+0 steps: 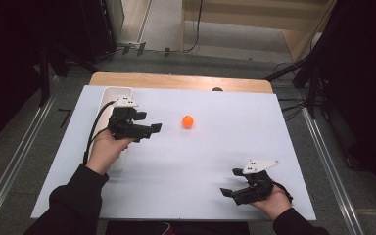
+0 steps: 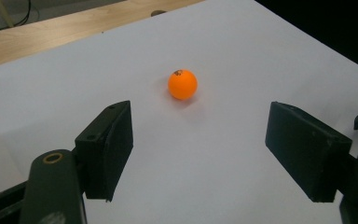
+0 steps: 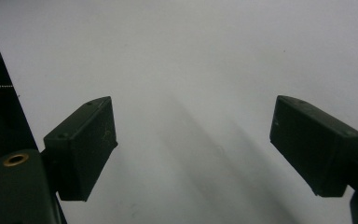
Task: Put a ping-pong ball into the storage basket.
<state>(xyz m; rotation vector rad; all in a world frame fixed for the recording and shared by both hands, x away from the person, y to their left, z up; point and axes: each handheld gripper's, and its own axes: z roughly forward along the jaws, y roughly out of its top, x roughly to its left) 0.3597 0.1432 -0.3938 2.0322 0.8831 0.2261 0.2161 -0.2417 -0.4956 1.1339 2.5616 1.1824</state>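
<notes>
Orange ball point(image 2: 182, 84) lies beyond the open left gripper point(image 2: 199, 154).

Left gripper point(image 1: 152, 128): black body, blocky matte-black jaw pads, a brass-ringed hole on the jaw arm, grey three-cornered top plate, black cable trailing back. Right gripper point(image 1: 227, 182): same black build, grey plate, brass-ringed hole. Both forearms in black sleeves.

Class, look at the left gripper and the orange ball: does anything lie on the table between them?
Nothing visible does. The left gripper stands open, facing the orange ball, with bare white table between them. The white container sits behind that gripper, out of the way.
</notes>
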